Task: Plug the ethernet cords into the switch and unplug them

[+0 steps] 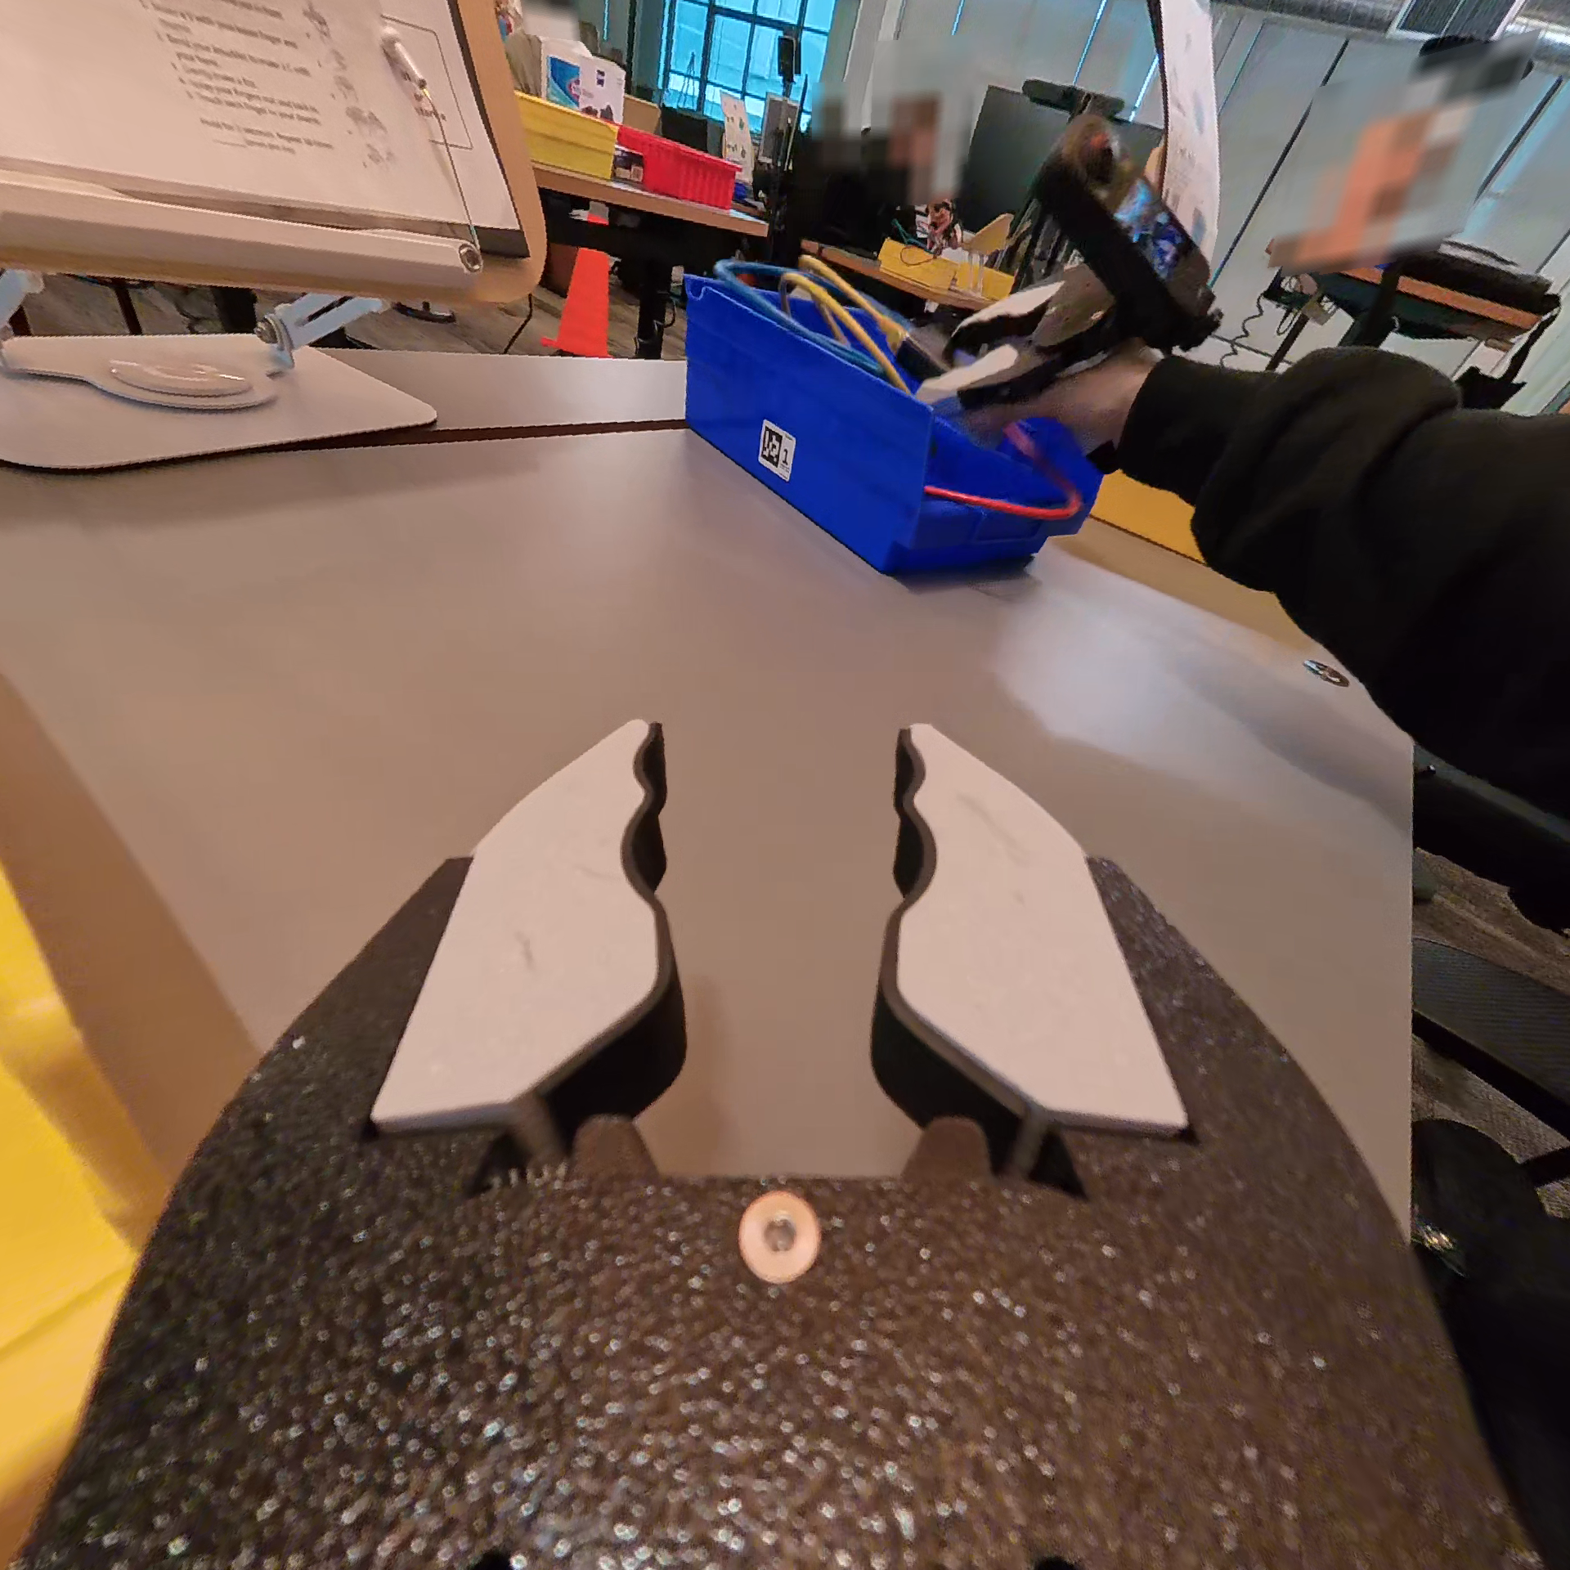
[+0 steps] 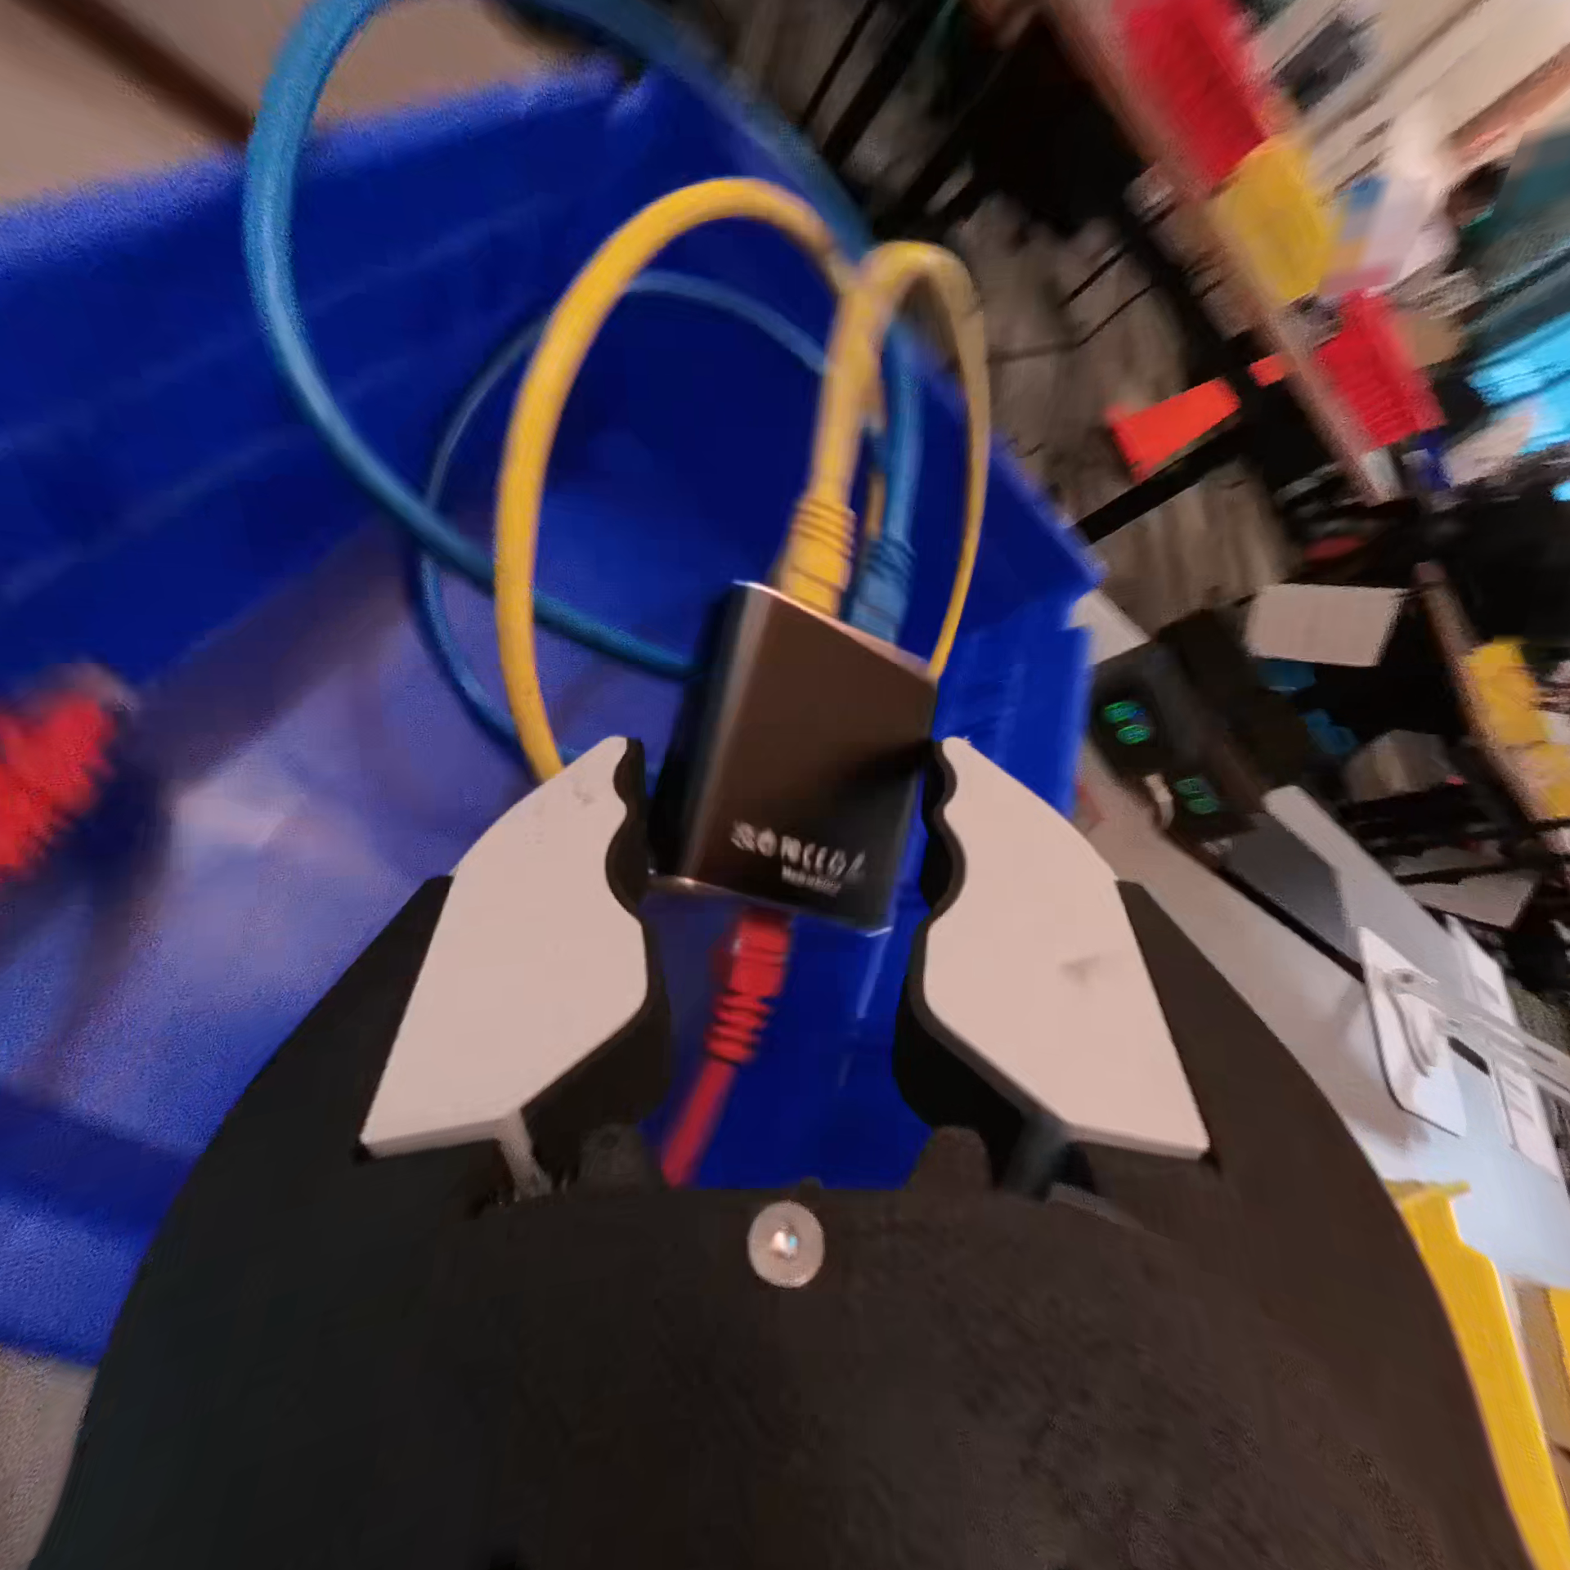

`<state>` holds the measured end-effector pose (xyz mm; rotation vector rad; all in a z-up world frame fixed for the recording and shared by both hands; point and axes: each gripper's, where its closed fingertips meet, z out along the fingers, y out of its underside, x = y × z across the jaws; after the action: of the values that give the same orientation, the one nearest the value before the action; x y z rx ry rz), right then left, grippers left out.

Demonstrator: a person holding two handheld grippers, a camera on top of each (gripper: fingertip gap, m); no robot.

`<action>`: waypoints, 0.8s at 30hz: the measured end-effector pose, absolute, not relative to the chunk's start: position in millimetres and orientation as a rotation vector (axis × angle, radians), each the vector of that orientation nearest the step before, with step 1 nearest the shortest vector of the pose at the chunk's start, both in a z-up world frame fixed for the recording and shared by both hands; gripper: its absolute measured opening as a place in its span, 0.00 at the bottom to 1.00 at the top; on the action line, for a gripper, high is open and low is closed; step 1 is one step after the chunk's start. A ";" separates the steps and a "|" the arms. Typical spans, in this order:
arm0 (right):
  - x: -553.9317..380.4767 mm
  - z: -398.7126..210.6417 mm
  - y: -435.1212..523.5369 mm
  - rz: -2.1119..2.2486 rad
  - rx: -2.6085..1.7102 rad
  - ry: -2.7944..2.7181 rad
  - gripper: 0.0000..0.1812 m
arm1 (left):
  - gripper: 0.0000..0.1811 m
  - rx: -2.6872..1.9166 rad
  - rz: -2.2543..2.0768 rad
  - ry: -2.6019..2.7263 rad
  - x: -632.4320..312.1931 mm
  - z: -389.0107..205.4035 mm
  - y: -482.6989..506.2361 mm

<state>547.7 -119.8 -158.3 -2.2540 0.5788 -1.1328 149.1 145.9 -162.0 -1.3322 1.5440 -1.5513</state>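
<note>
My right gripper (image 2: 782, 748) is shut on a small black switch (image 2: 799, 765), held above a blue bin (image 2: 170, 382). A yellow cord (image 2: 544, 476) and a blue cord (image 2: 280, 280) are plugged into its far side. A red cord (image 2: 748, 994) is plugged into its near side. The view is blurred. In the left wrist view the right gripper (image 1: 960, 365) hovers over the bin (image 1: 816, 408), with the red cord (image 1: 1011, 507) hanging into it. My left gripper (image 1: 777, 748) is open and empty, low over the grey table (image 1: 425, 637).
A white document stand (image 1: 212, 374) with papers stands at the table's back left. A black sleeve (image 1: 1359, 510) reaches in from the right. An orange cone (image 1: 586, 297) and other cluttered desks lie beyond the table. The table's right edge (image 1: 1410, 849) is close.
</note>
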 end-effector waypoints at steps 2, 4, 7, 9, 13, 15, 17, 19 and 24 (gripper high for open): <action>544.7 -170.3 -126.9 -1.160 -2.392 0.512 0.36 | 0.28 -1.332 -1.549 1.561 149.3 -163.5 142.8; 546.7 -158.0 -131.2 -1.310 -2.411 0.390 0.41 | 0.28 -1.325 -1.549 1.572 149.4 -163.8 139.4; 538.1 -139.1 -127.9 -1.345 -2.402 0.282 0.42 | 0.29 -1.315 -1.543 1.590 149.4 -164.3 135.0; 528.4 -125.3 -131.6 -1.340 -2.377 0.324 0.42 | 0.29 -1.311 -1.546 1.602 149.3 -164.8 131.1; 483.7 -107.9 -154.3 -1.319 -2.278 0.560 0.44 | 0.29 -1.300 -1.518 1.666 150.7 -171.0 118.7; 449.3 -113.6 -164.1 -1.249 -2.184 0.691 0.44 | 0.29 -1.308 -1.460 1.715 155.2 -178.7 111.5; 413.0 -130.4 -167.5 -1.119 -2.091 0.801 0.46 | 0.29 -1.321 -1.379 1.785 163.5 -188.1 100.9; 384.4 -148.4 -167.9 -1.026 -2.012 0.863 0.46 | 0.29 -1.290 -1.337 1.836 177.3 -191.9 80.6; 364.4 -167.3 -173.4 -1.024 -2.013 0.923 0.50 | 0.34 -1.186 -1.159 1.883 241.9 -190.7 28.0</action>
<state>364.4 -173.4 -167.3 -2.0129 0.9235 -1.0237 241.9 28.0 -190.7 -1.1859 1.8826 -1.1593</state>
